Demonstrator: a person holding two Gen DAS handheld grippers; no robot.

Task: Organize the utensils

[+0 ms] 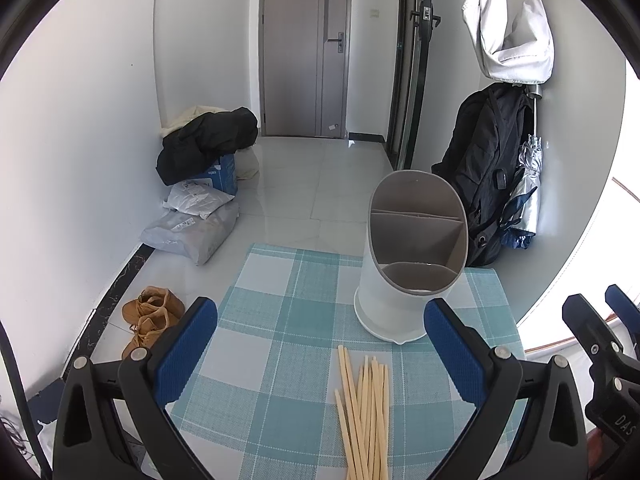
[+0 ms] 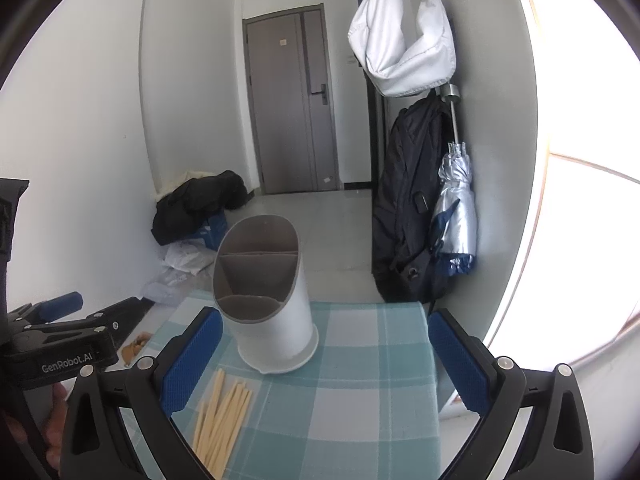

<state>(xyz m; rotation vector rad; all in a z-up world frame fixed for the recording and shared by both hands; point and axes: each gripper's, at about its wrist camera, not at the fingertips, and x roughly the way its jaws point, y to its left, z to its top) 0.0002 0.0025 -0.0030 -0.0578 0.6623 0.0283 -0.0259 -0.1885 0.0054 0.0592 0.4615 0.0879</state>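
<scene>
A white utensil holder (image 1: 404, 272) with grey inner compartments stands upright on the teal checked tablecloth (image 1: 280, 360); its compartments look empty. A bundle of several wooden chopsticks (image 1: 366, 412) lies flat just in front of it. My left gripper (image 1: 320, 344) is open and empty above the cloth, with the chopsticks between its fingers. In the right wrist view the holder (image 2: 268, 300) stands ahead and the chopsticks (image 2: 222, 416) lie by the left finger. My right gripper (image 2: 326, 352) is open and empty. The right gripper (image 1: 604, 344) also shows at the left wrist view's right edge.
The small table ends close behind the holder (image 2: 360, 308). Beyond are a tiled floor, brown shoes (image 1: 150, 318), parcels and a black jacket (image 1: 204, 140) at the left wall, a black backpack (image 1: 486, 168), a folded umbrella (image 2: 456, 208), a hanging white bag (image 1: 508, 28).
</scene>
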